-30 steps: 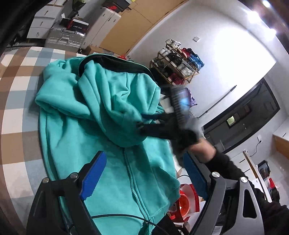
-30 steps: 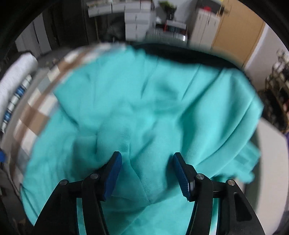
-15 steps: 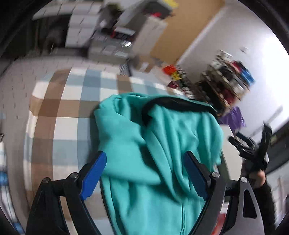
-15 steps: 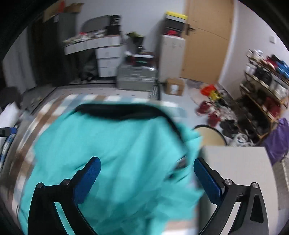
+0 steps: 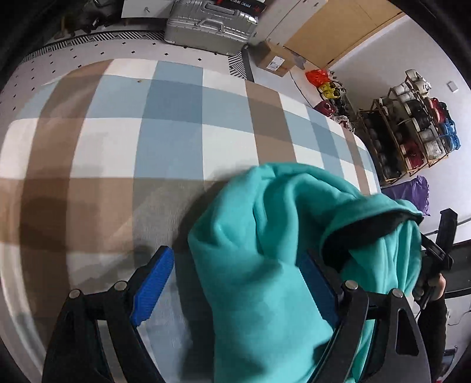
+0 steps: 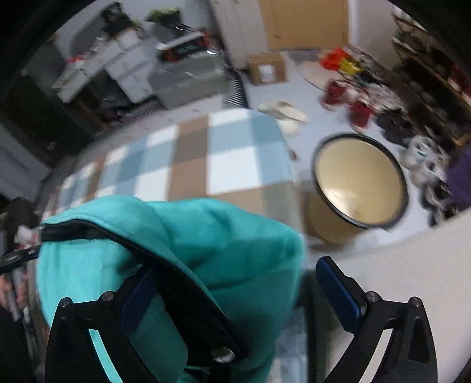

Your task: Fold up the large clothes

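A teal zip hoodie (image 5: 265,265) with a black band along one edge lies bunched on the checked blanket (image 5: 164,123). My left gripper (image 5: 235,259) stands open over it. Its left finger (image 5: 153,282) is over bare blanket, and folds of teal cover part of its right finger (image 5: 316,282). In the right wrist view the hoodie (image 6: 212,244) fills the lower left, and the black band (image 6: 164,265) runs across my right gripper's left finger (image 6: 138,297). My right gripper (image 6: 235,268) is open wide, and its right finger (image 6: 338,294) stands clear of the cloth.
A round cream stool (image 6: 359,182) stands just off the blanket's corner. A silver case (image 5: 206,26), a cardboard box (image 5: 273,59) and a shoe rack (image 5: 412,126) line the room beyond. Slippers (image 6: 282,109) lie on the floor.
My right gripper let go of the teal fabric and spread wide. Both grippers swung across the hoodie, which now sits low in each view with more blanket showing.
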